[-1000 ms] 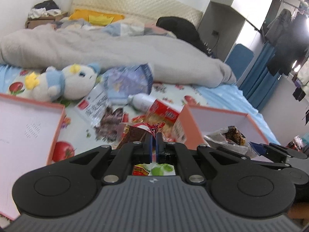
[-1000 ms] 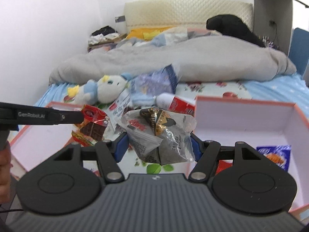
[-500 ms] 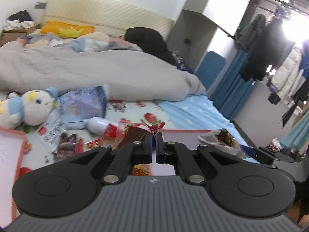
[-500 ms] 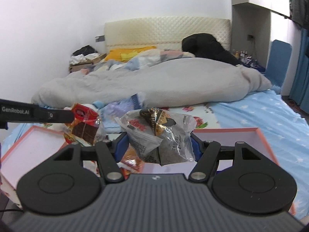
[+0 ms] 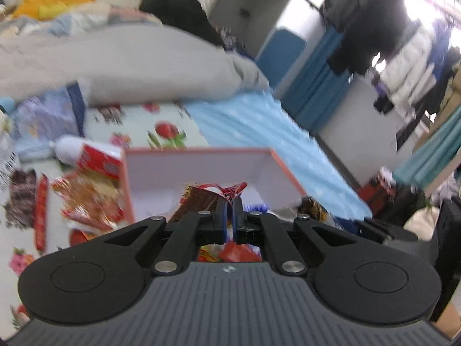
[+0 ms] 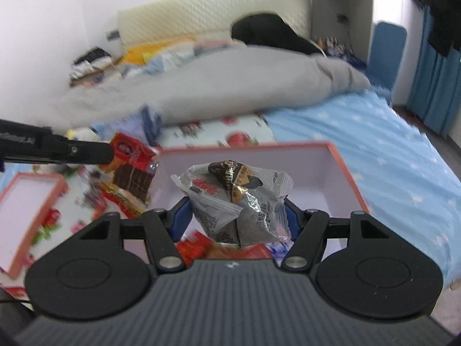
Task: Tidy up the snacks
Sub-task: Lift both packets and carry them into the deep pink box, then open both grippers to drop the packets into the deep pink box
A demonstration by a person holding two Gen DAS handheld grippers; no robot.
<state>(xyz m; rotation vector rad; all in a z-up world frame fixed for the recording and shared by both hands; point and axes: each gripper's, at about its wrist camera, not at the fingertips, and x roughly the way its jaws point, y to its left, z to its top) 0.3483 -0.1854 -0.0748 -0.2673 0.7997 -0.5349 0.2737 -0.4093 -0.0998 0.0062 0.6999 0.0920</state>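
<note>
My left gripper (image 5: 229, 201) is shut on a red and brown snack packet (image 5: 206, 197) and holds it over the near part of the orange-rimmed box (image 5: 198, 151). In the right wrist view that packet (image 6: 131, 170) hangs from the left gripper's fingers (image 6: 86, 151) beside the box's left wall. My right gripper (image 6: 234, 210) is shut on a clear grey snack bag (image 6: 230, 199) above the same box (image 6: 247, 145), which holds several packets at its bottom.
A second orange-rimmed box (image 6: 27, 201) lies at the left. Loose snack packets (image 5: 86, 199), a red-labelled bottle (image 5: 89, 155) and a blue bag (image 5: 46, 118) lie on the floral sheet. A grey duvet (image 6: 219, 86) lies behind. The blue mattress edge (image 6: 403, 167) is at the right.
Both grippers have swung right and come over the right-hand box, each still holding its snack. The plush toy has left the left wrist view.
</note>
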